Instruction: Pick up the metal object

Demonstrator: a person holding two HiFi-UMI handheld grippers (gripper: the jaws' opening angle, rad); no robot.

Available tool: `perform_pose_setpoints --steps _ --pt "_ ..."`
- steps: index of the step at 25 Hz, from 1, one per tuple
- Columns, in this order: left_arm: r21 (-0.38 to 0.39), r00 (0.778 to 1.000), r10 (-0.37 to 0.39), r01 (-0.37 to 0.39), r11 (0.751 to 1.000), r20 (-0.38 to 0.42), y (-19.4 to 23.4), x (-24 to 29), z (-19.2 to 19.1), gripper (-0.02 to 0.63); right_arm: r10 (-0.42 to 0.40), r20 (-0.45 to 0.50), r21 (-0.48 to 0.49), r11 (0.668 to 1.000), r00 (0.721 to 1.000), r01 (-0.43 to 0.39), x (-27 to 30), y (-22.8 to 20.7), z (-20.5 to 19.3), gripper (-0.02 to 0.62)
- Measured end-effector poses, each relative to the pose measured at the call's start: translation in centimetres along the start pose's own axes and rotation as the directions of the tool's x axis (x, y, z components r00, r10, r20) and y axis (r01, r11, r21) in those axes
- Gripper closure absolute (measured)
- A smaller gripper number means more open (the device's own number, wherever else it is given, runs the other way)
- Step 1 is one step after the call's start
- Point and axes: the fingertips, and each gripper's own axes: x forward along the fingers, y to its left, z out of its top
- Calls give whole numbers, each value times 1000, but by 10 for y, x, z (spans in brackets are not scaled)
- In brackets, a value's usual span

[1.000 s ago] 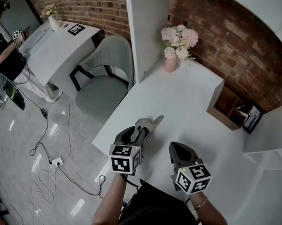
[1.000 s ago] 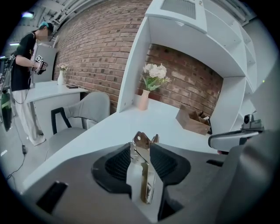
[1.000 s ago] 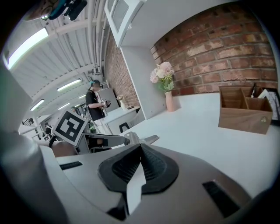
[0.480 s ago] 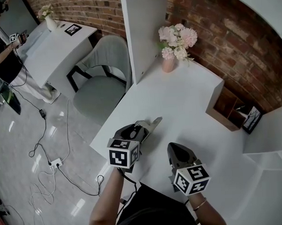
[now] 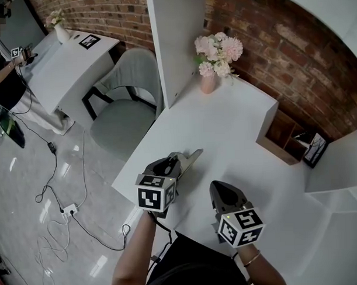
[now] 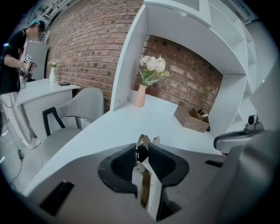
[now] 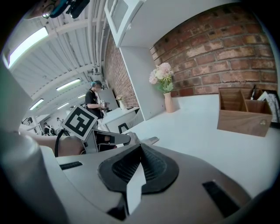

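The metal object point(image 5: 189, 158) is a shiny, flat, plier-like piece lying on the white desk point(image 5: 236, 128) near its left front edge. Its far tip points toward the flowers. My left gripper point(image 5: 173, 165) is over its near end. In the left gripper view the metal object point(image 6: 145, 192) runs between the two dark pads point(image 6: 162, 162). The jaws of the left gripper point(image 6: 141, 151) are closing and the pads touch the object on both sides. My right gripper point(image 5: 222, 188) rests to the right of it on the desk. The right gripper point(image 7: 140, 148) is shut with nothing in it.
A pink vase of flowers point(image 5: 210, 79) stands at the desk's far side beside a tall white panel point(image 5: 175, 45). A wooden box point(image 5: 283, 135) sits at the right. A grey chair point(image 5: 127, 100) and floor cables point(image 5: 69, 201) lie left of the desk. A person point(image 5: 3, 63) stands at another desk.
The left gripper's jaws have drawn in around the metal object's near end. Both grippers and the object stay in about the same place on the desk; the head view drifted slightly.
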Motion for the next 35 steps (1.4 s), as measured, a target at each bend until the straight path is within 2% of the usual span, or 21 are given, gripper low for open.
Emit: perform_pose_setpoints --steps 6,10,17,24,35 --pt "9 999 -33 33 999 43 -11 -4 13 554 -4 12 -8 1000 1000 4 -6 0 3 592" --pt "61 998 -21 18 998 62 -18 -9 20 589 -6 26 -15 1000 1000 7 -10 1 7 592" --pt "87 992 -28 17 996 120 -29 -43 31 592 -9 58 -21 1000 998 10 -22 5 15 592" --pt "100 975 -48 26 995 217 -50 -95 49 592 -4 86 -31 1000 996 7 -35 13 19 592" --pt "71 946 -16 -7 997 324 -64 -160 58 592 22 130 -67 998 991 -14 -57 27 29 592"
